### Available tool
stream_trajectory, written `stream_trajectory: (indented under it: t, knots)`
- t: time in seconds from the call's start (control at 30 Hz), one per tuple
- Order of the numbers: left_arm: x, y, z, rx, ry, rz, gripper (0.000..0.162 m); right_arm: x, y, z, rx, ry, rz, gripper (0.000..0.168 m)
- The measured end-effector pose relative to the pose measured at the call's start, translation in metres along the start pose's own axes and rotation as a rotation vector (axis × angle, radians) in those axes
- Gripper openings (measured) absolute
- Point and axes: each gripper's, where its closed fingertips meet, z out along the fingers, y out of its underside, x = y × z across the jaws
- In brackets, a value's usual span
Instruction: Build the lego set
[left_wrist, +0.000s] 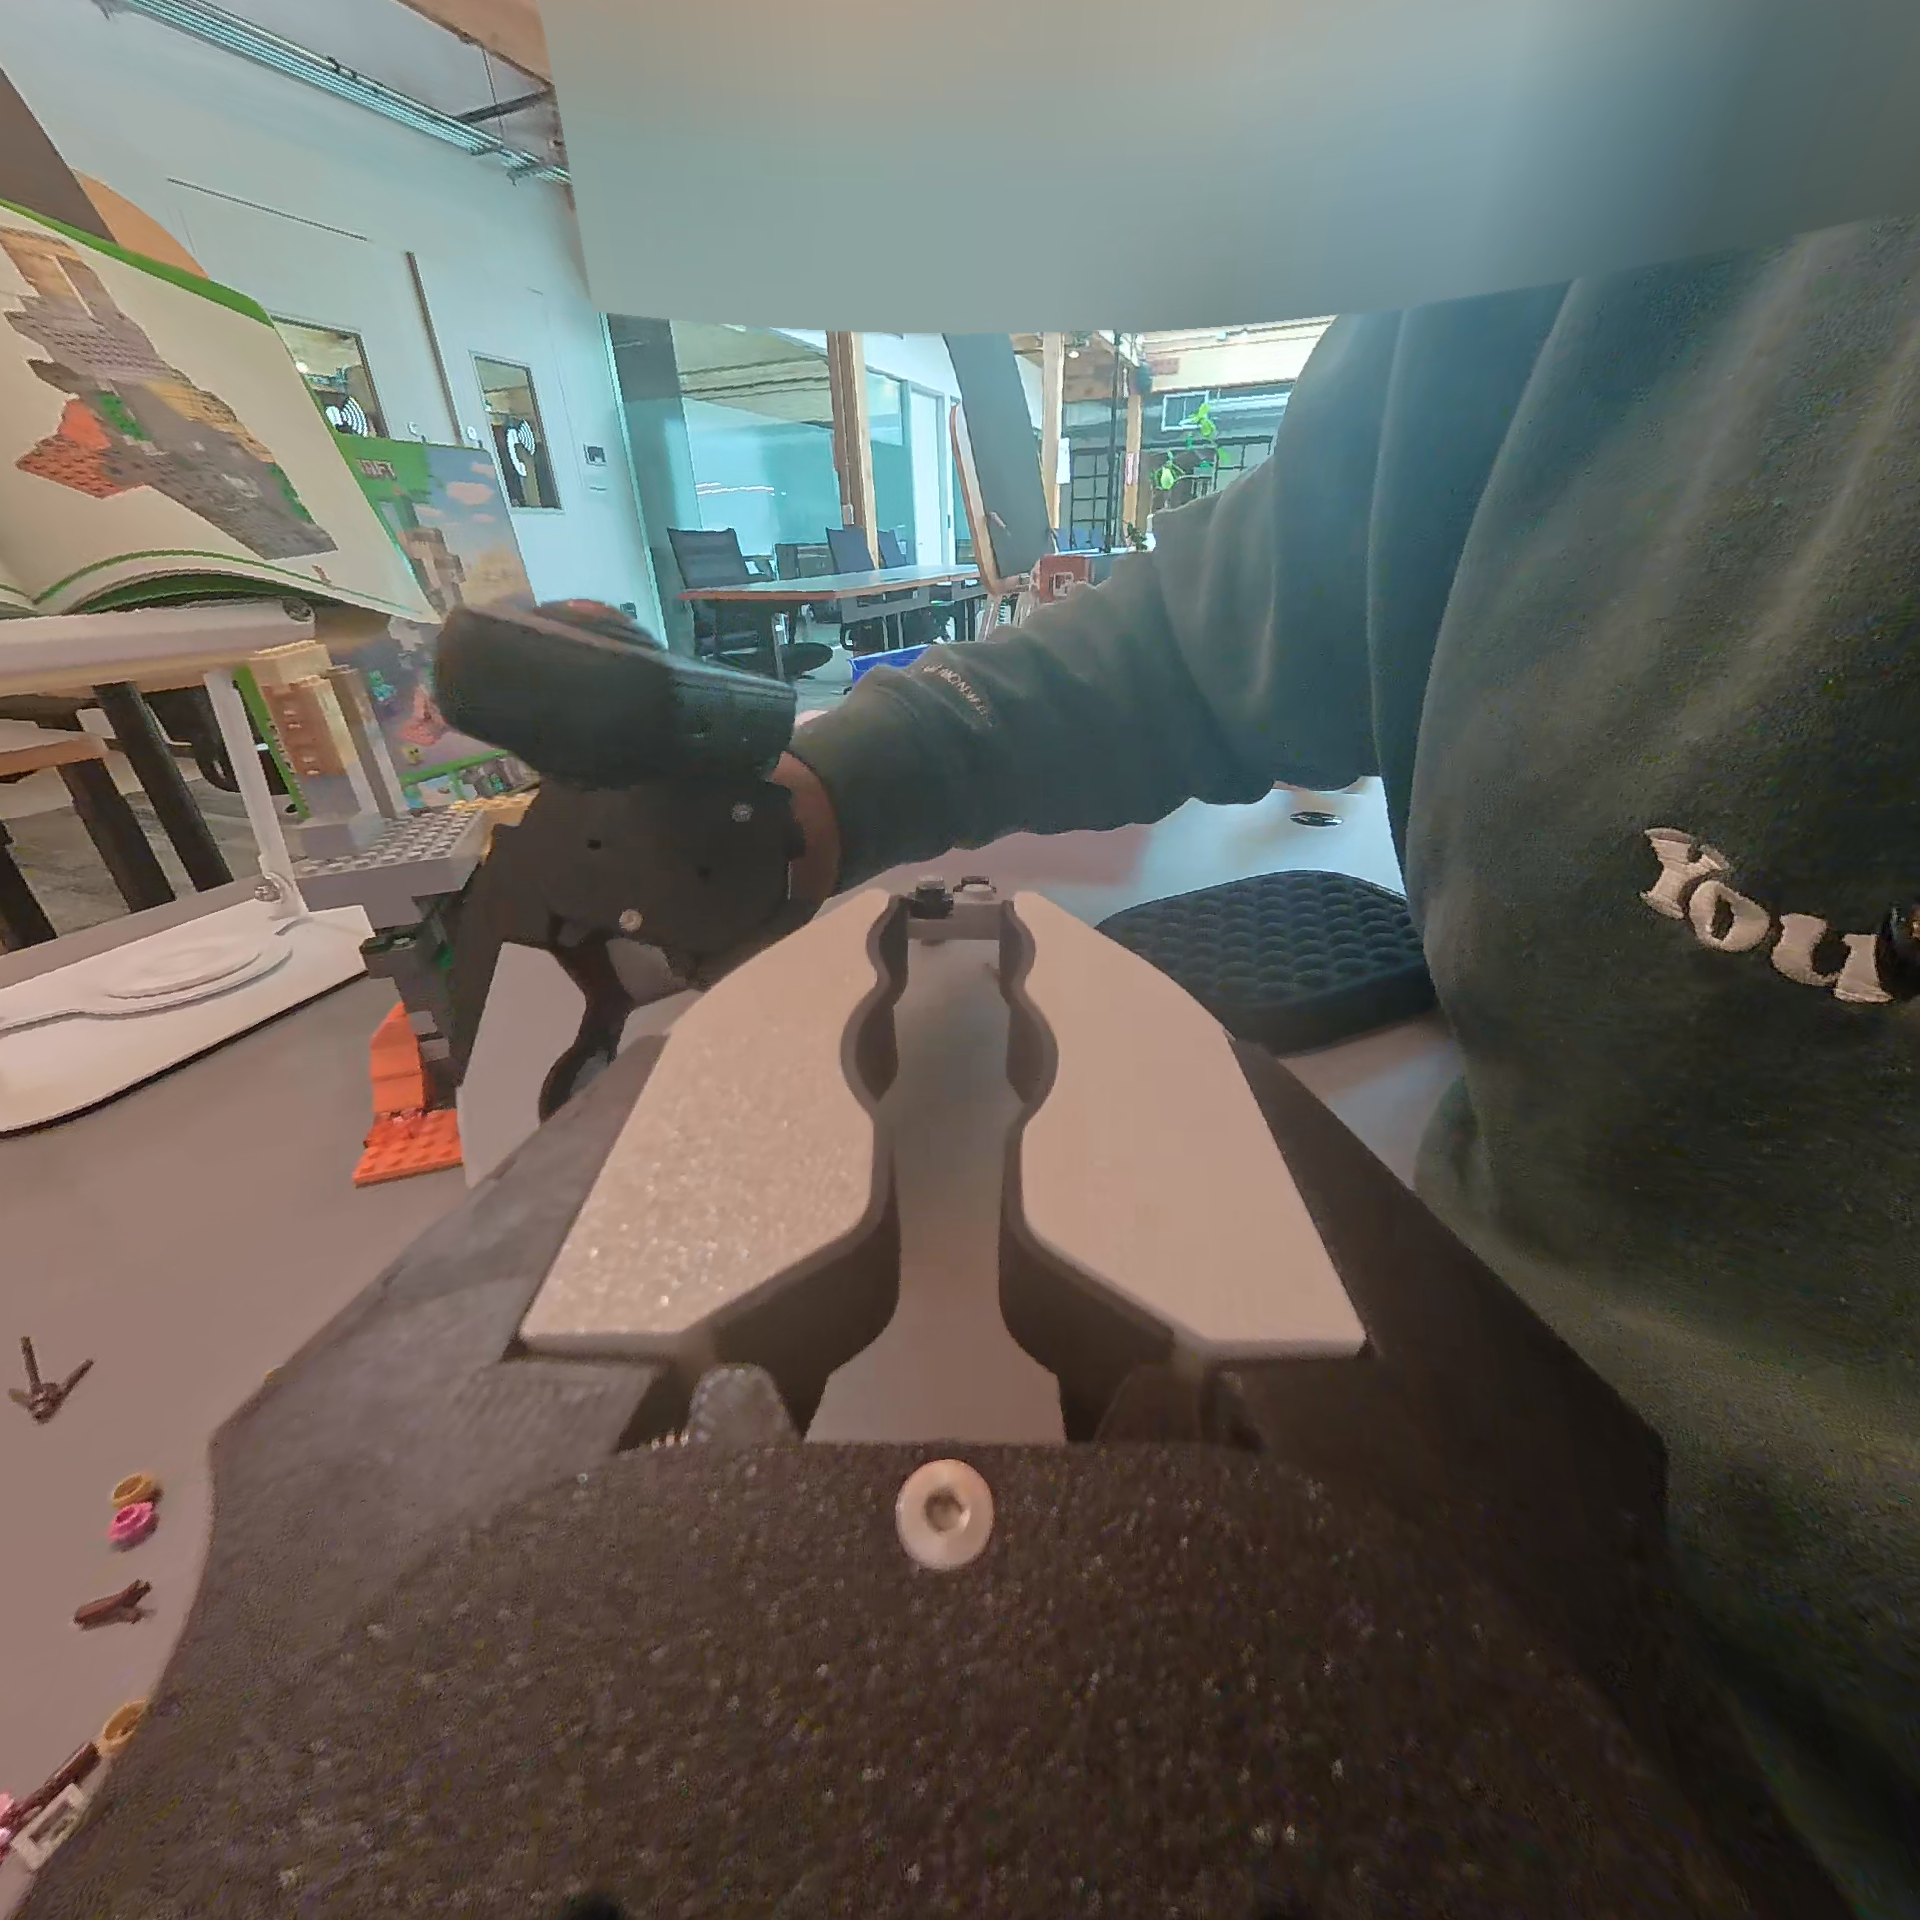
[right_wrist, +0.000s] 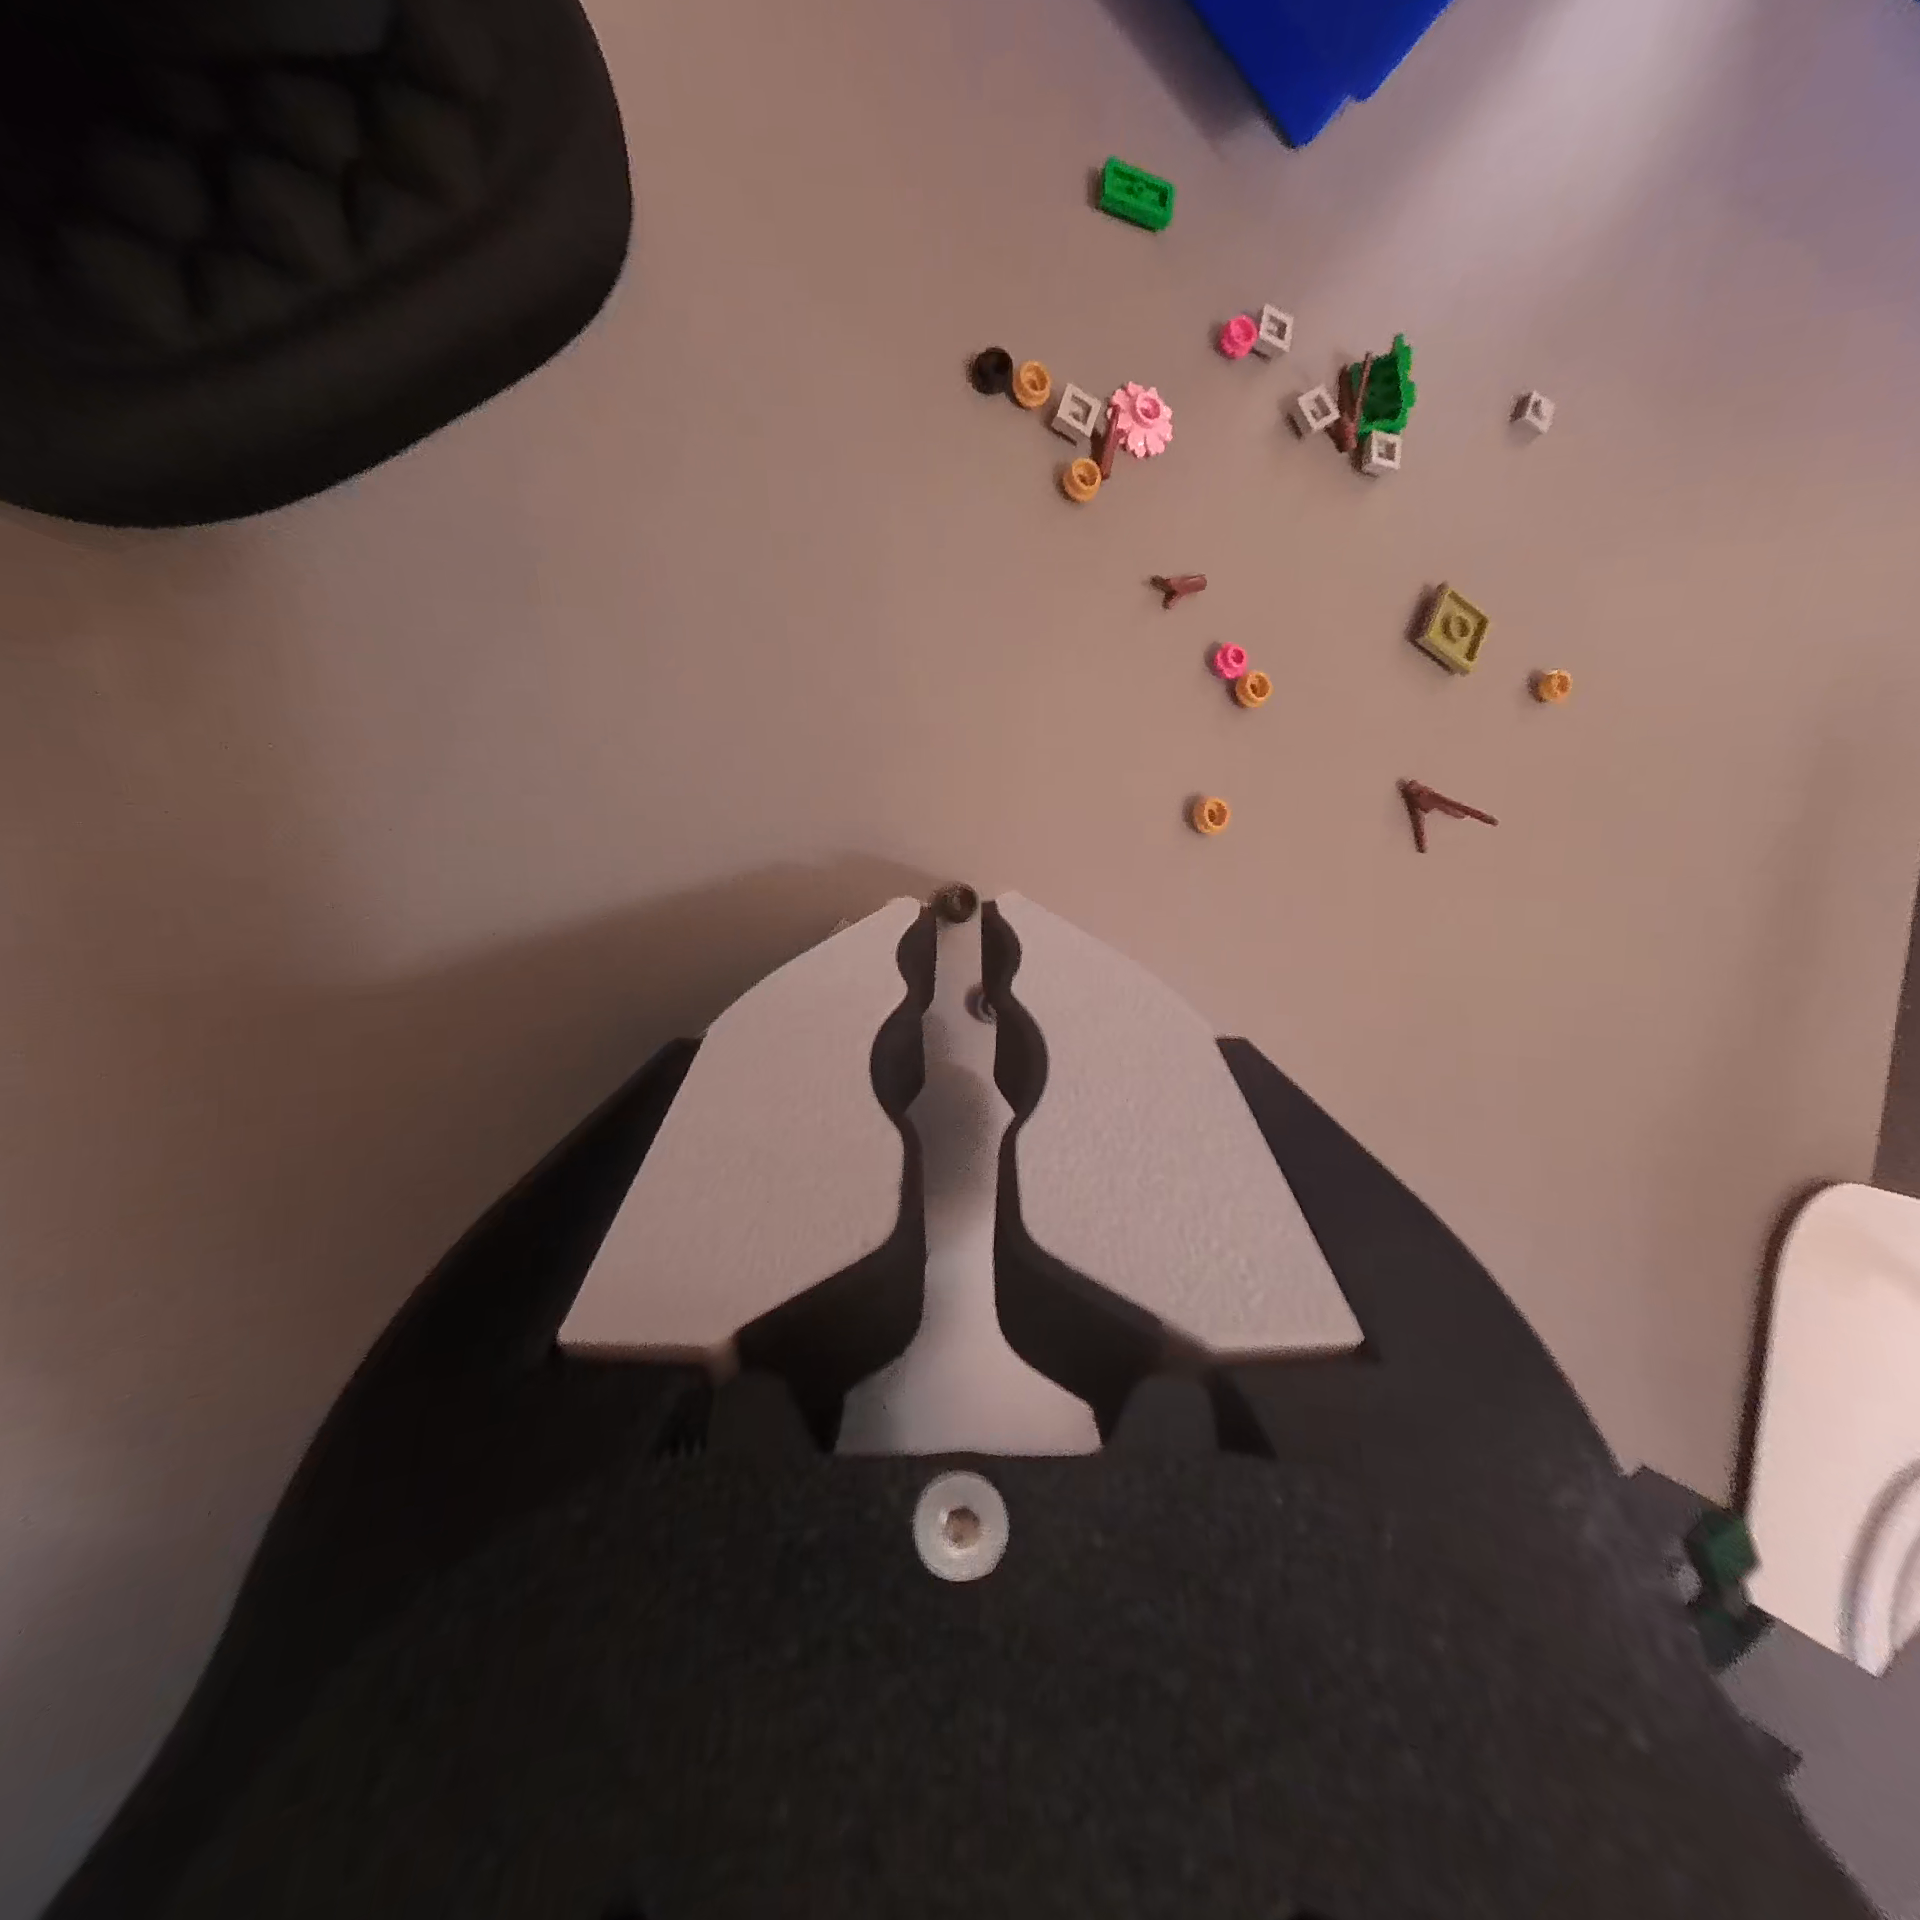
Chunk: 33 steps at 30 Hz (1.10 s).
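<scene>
Grey tabletop (right_wrist: 623, 727) carries a black dimpled mat (right_wrist: 260, 239), the half-built lego model (left_wrist: 400, 914) below an open instruction booklet (left_wrist: 156, 436), and scattered small pieces (right_wrist: 1299, 499). Left gripper (left_wrist: 954, 914) is clenched on a small grey plate (left_wrist: 951, 914) at its tips; right gripper (right_wrist: 956, 904) pinches a dark round stud (right_wrist: 955, 901).

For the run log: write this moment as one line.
left gripper: shut on small grey studded Lego piece | right gripper: shut on tiny dark round Lego stud
</scene>
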Motion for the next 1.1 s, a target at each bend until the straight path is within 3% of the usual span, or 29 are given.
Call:
stream_trajectory:
  t: [0.4,0.5,0.77,0.93,1.1]
  knots:
    - [0.000,0.000,-0.001,0.002,0.002,-0.005,0.016,0.001,0.000,0.008,-0.019,0.006,0.023,0.000]
    - [0.000,0.000,-0.001,0.001,0.002,-0.007,0.016,0.002,0.000,0.008,-0.007,-0.017,0.162,0.000]
    - [-0.001,0.001,-0.001,-0.004,0.004,-0.013,0.016,0.012,0.001,-0.003,0.078,-0.147,0.790,0.000]
    - [-0.001,0.001,-0.001,-0.004,0.004,-0.017,0.016,0.014,0.017,-0.004,0.042,-0.074,0.905,0.000]
    - [-0.001,0.001,-0.001,-0.006,0.007,-0.020,0.016,0.020,0.032,-0.011,-0.017,0.073,0.880,0.000]
